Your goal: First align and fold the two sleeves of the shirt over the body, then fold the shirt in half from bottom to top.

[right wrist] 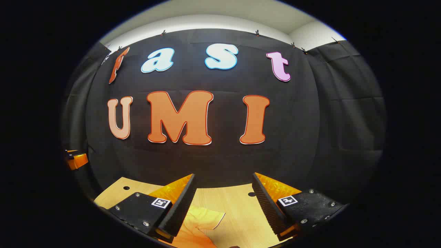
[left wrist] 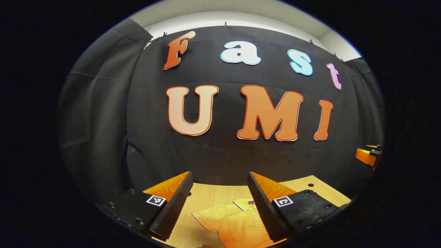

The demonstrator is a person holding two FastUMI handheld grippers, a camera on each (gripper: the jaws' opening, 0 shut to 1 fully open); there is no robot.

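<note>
Lying flat on the desk [left wrist: 206, 196], the shirt [left wrist: 234, 224] shows both sleeves spread, so no fold looks done; both grippers' jaws hang apart, holding nothing.

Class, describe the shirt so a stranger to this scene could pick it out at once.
Find the pale wooden table in front of the black cloth wall. The shirt lies flat on it, below the open left gripper. It is the lone garment: orange, with a collar, a buttoned placket and pale-edged short sleeves.

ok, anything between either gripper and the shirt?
Nothing visible. The shirt lies flat on the table below both open grippers: left gripper over its collar side, right gripper above a sleeve.
</note>
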